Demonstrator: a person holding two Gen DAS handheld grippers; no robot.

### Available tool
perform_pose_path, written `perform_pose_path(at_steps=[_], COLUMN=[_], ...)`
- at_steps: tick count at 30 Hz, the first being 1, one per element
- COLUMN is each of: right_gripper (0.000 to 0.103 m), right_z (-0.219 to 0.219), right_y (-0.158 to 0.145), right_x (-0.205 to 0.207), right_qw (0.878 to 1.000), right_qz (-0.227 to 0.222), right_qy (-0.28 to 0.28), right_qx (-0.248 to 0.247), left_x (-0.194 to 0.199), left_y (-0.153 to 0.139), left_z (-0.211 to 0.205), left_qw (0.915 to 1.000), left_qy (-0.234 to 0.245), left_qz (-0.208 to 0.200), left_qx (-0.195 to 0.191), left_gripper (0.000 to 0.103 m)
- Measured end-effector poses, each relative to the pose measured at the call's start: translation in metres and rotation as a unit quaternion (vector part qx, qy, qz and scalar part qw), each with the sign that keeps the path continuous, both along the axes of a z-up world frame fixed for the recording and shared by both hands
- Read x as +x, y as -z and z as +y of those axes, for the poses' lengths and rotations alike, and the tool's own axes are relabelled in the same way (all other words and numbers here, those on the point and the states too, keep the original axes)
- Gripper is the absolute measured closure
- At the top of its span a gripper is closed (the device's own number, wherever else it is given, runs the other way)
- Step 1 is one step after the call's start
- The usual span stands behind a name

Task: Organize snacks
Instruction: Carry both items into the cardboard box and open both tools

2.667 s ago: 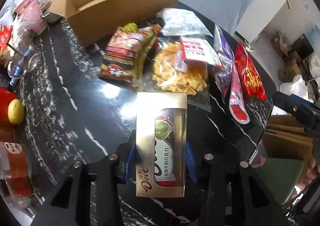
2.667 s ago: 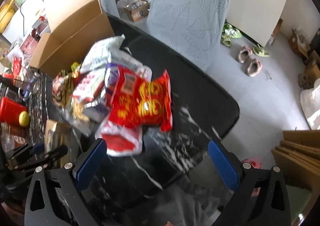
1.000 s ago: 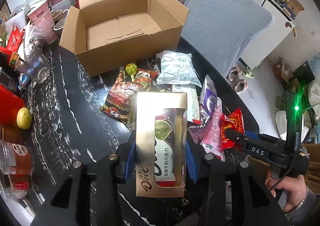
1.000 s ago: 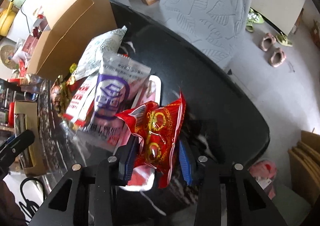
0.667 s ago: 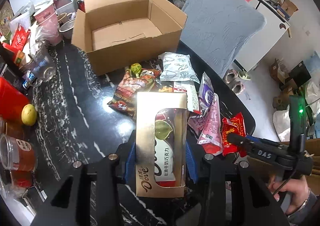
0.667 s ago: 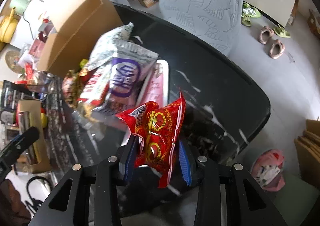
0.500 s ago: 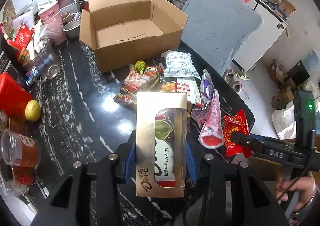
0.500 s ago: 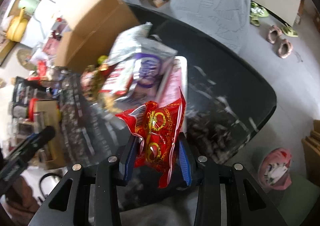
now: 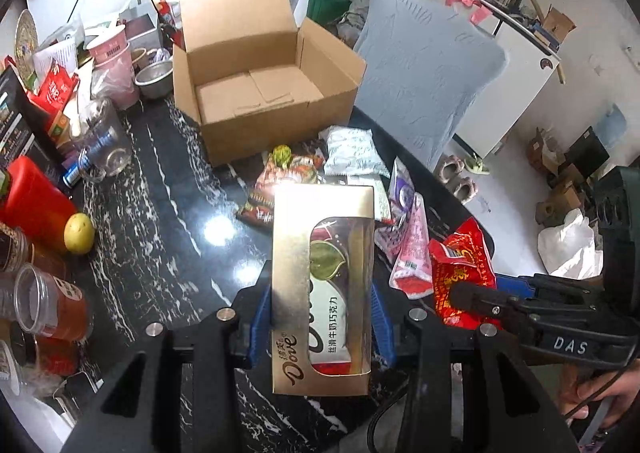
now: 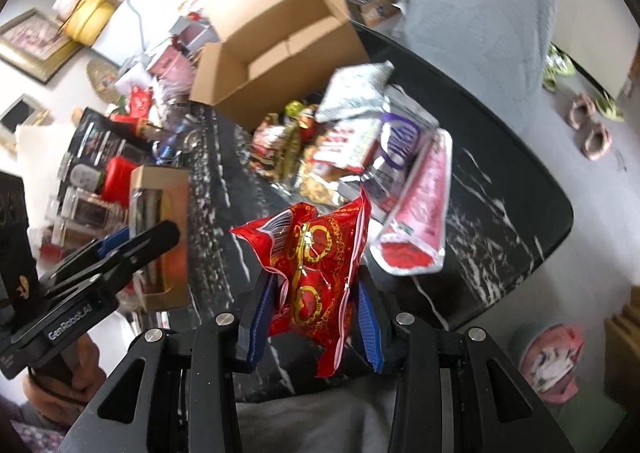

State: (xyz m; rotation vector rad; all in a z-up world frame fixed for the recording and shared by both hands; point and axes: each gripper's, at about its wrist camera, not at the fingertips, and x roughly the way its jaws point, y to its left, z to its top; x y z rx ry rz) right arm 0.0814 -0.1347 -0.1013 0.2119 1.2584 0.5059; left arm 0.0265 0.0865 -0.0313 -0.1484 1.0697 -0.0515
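My left gripper [image 9: 322, 317] is shut on a gold Dove chocolate box [image 9: 322, 285], held upright above the black marble table [image 9: 160, 221]. My right gripper [image 10: 314, 313] is shut on a crinkled red snack packet [image 10: 316, 253], lifted off the table; the same red packet [image 9: 460, 269] shows at the right of the left wrist view. An open cardboard box [image 9: 256, 93] stands empty at the table's far side. Between it and the grippers lies a pile of snack bags [image 9: 352, 173]. The gold box [image 10: 160, 237] in the left gripper also appears at the left of the right wrist view.
Jars [image 9: 44, 305], a red container [image 9: 32, 201], a lemon [image 9: 79, 228], a glass jar [image 9: 100, 145] and cups [image 9: 116, 61] crowd the table's left side. A pale blue chair [image 9: 424, 81] stands behind the table. A pink-and-white pouch [image 10: 416, 221] lies near the right edge.
Both grippers have risen and pulled back from the table with their loads, so the cardboard box and snack pile look smaller and farther. The right view has swung toward the box.
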Motion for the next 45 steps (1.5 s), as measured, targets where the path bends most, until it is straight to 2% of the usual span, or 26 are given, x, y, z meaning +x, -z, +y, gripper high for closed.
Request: perform_pose_path(at_steps=[8,19,22,25,33,45], right_gripper=[0.065,0.065,0.065,0.065,0.065,0.065], right_z=[0.024,0.057,0.065,0.073,0.093,0.131], right_y=[-0.026,-0.056,-0.061,-0.064,-0.061,-0.035], right_x=[0.034,0.114,0.137,0.157,0.219,0.309], right_qw=[0.998,0.991,0.989,0.987,0.985,0.984], right_qz=[-0.027,-0.053,-0.06,-0.067,-0.076,-0.083], right_qy=[-0.06,-0.115,-0.126,-0.138,-0.151,-0.157], right_qx=[0.005,0.032,0.038,0.04,0.042,0.029], left_x=[0.03,0.094,0.114,0.134,0.19,0.269], left_y=[-0.021,-0.05,-0.054,-0.056,-0.049,-0.014], left_z=[0.009,0.026,0.033,0.035,0.053,0.096], left_qw=[0.9988,0.9942,0.9933,0.993,0.9911,0.9884], left_qy=[-0.036,-0.081,-0.09,-0.092,-0.114,-0.14], left_qz=[-0.032,-0.071,-0.067,-0.074,-0.068,-0.043], left_qx=[0.004,0.001,-0.025,-0.007,0.011,0.038], left_gripper=[0.06,0.06,0.06,0.06,0.06,0.06])
